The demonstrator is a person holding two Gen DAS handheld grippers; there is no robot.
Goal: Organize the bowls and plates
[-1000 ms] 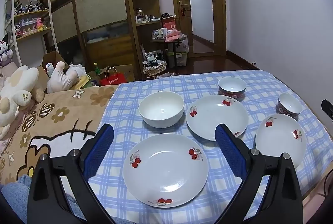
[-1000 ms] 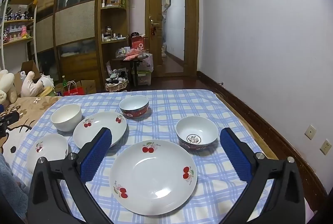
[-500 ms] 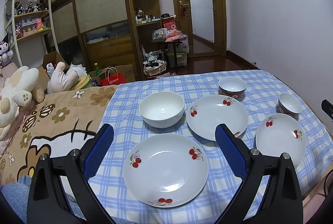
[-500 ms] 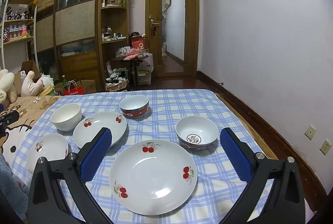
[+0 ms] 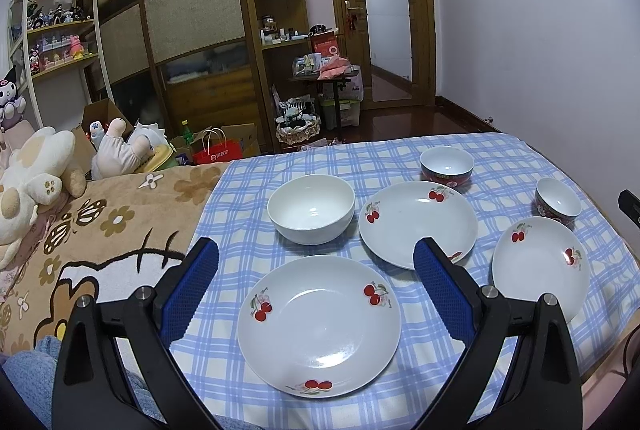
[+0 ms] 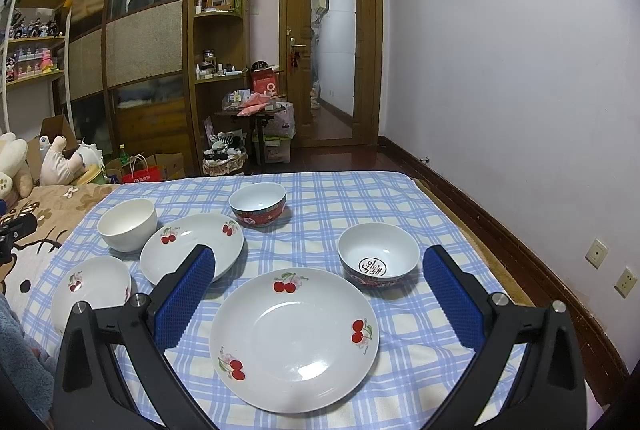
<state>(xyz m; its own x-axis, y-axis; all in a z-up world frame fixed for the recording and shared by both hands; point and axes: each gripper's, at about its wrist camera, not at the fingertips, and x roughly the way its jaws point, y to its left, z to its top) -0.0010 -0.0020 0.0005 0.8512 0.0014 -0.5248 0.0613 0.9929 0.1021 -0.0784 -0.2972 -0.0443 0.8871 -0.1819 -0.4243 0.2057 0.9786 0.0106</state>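
Left gripper (image 5: 316, 282) spread above cherry plate (image 5: 319, 324); right gripper (image 6: 318, 284) spread (empty) above second cherry plate (image 6: 294, 338).

on the blue-and-white checked cloth (image 6: 344, 198) lie three white shallow plates with red cherry prints: one nearest the right camera (image 6: 294, 338), one in the middle (image 6: 192, 246), one at the left end (image 6: 90, 290). there are three bowls: one plain white bowl (image 6: 127, 224) and two red-patterned bowls with white insides (image 6: 258, 205) (image 6: 378, 254).
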